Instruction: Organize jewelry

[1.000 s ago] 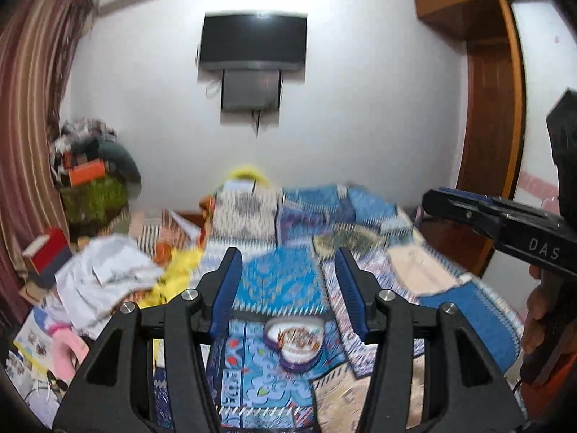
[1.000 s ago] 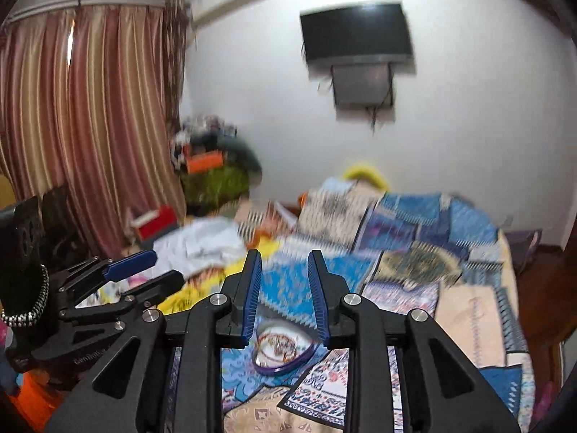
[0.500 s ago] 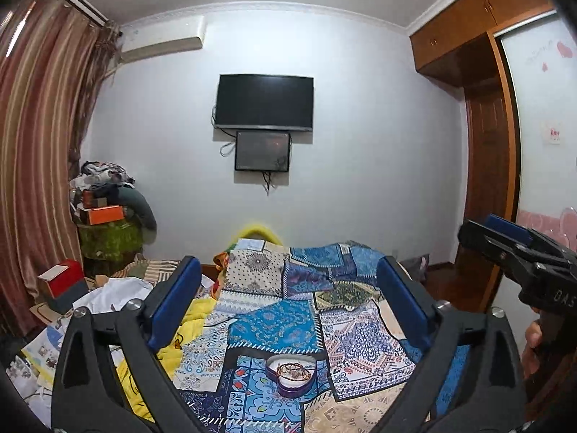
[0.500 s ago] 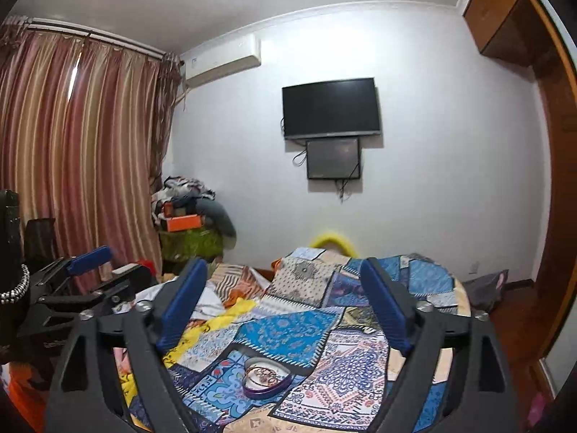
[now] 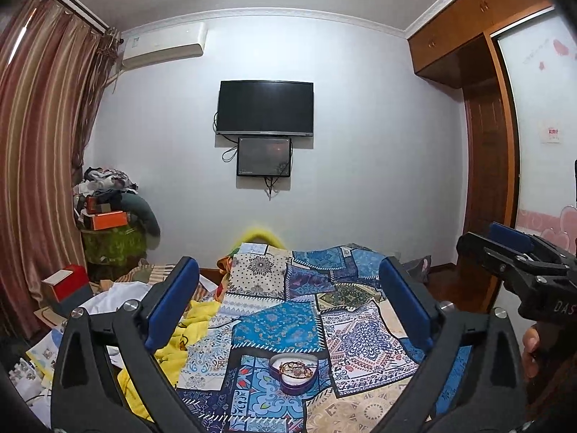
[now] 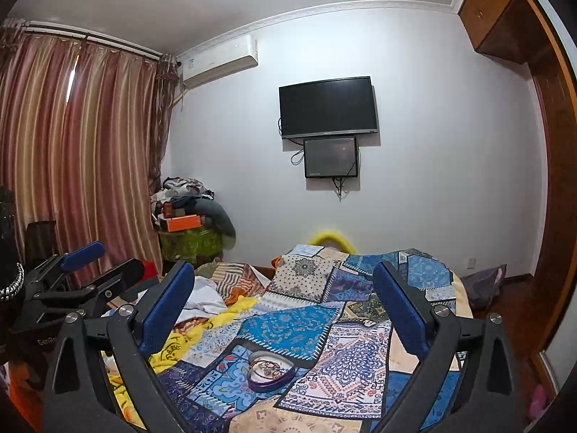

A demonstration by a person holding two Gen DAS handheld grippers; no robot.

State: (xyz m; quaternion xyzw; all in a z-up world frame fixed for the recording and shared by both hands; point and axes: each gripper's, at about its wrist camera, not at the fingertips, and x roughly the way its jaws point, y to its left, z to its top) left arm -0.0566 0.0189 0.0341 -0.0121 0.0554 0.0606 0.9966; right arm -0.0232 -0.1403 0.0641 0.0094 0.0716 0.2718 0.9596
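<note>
A purple heart-shaped tin (image 5: 293,373) with gold and brown jewelry in it lies open on the patchwork bed cover (image 5: 277,328). My left gripper (image 5: 287,278) hovers above and behind the tin, jaws wide open, nothing between them. In the right wrist view the same tin (image 6: 270,373) lies low between the fingers of my right gripper (image 6: 283,278), whose jaws are opening wide and hold nothing. Each gripper shows in the other's view: the right one (image 5: 505,252) at the right edge, the left one (image 6: 90,263) at the left.
A yellow cloth (image 5: 187,328), white fabric (image 5: 111,297) and papers lie on the bed's left side. A red box (image 5: 68,285) and a pile of clothes on a green stand (image 5: 111,231) sit by the curtain. A wooden wardrobe (image 5: 483,166) stands at the right.
Both grippers' jaws have spread from narrow to wide. Both have drawn back and risen from the tin, which now looks smaller and lower in each view.
</note>
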